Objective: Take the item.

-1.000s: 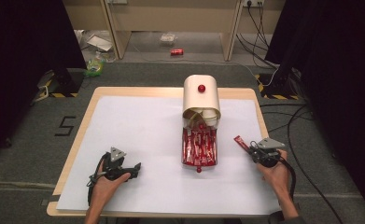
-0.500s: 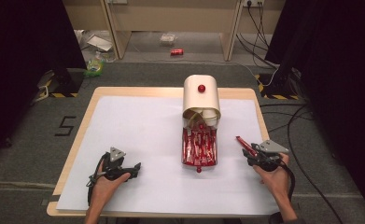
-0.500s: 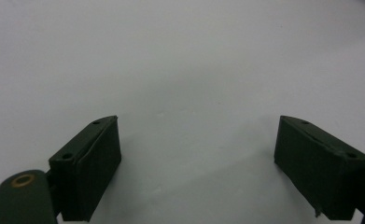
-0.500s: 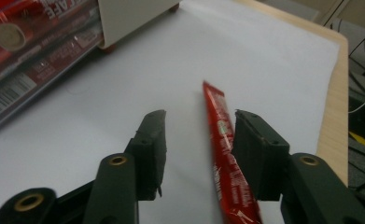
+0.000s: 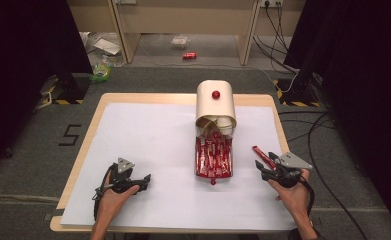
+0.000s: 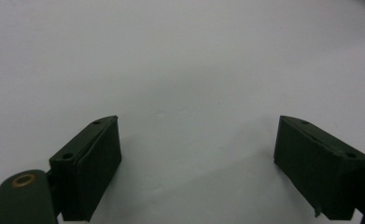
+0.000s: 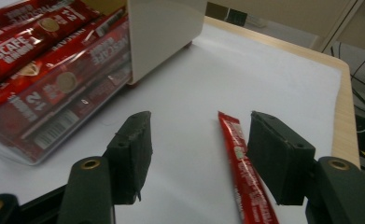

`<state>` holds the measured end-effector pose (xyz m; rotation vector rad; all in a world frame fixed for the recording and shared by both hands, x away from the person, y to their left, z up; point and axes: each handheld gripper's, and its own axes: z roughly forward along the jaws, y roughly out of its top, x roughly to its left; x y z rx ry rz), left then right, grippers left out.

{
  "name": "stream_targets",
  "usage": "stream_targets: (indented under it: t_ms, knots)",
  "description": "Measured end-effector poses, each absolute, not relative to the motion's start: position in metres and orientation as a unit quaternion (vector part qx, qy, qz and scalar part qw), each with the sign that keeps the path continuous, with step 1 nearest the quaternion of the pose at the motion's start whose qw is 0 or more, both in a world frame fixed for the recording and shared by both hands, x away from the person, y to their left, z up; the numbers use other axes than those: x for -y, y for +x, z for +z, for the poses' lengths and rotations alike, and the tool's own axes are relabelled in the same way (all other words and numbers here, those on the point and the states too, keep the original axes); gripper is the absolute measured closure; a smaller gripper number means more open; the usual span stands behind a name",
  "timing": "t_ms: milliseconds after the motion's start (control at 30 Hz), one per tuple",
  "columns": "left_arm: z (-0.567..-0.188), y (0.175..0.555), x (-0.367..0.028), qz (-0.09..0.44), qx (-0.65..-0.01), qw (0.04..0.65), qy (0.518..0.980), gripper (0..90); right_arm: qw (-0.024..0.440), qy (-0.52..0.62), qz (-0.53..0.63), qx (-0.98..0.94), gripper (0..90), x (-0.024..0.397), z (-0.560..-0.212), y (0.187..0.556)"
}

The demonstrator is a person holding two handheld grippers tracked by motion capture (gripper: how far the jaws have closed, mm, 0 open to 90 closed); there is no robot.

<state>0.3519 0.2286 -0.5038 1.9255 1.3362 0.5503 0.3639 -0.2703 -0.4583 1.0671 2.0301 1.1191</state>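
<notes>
The work in hand looks like taking red coffee sticks out of the cream dispenser [image 5: 215, 107] and laying them on the white sheet [image 5: 148, 150] that covers the table. One red stick [image 7: 243, 172] now lies flat on the sheet between the jaws of the right tongs [image 7: 196, 156], just inside the right-hand jaw as that camera sees it and possibly brushing it, with the pads not pressing on it; these tongs are released, and their jaws have just been opening. In the high view the same stick [image 5: 264, 156] lies just ahead of the right tongs [image 5: 266, 167], pointing away from them toward the dispenser's side. So one stick seems to be out and set down, while the clear tray [image 5: 213, 157] at the dispenser's mouth, well to the left of the right tongs, holds many more sticks, so most of the job appears left to do. The left tongs [image 5: 144, 179] rest on the sheet with jaws wide and nothing between them, far from the tray. Compared with a second ago, the stick was clamped in the right tongs and held slanting up off the sheet; now it lies free, and the right hand has drawn slightly back. The left hand has not moved.
</notes>
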Motion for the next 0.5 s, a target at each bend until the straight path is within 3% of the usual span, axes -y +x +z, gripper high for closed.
stream_targets:
  t_ms: [500]
  knots:
    - [-0.504, 0.352, -0.229, 0.213, -0.518, 0.359, 0.746, 14.4, 0.267, 0.381, 0.435, -0.771, 38.0, 0.258, -0.460, 0.343]
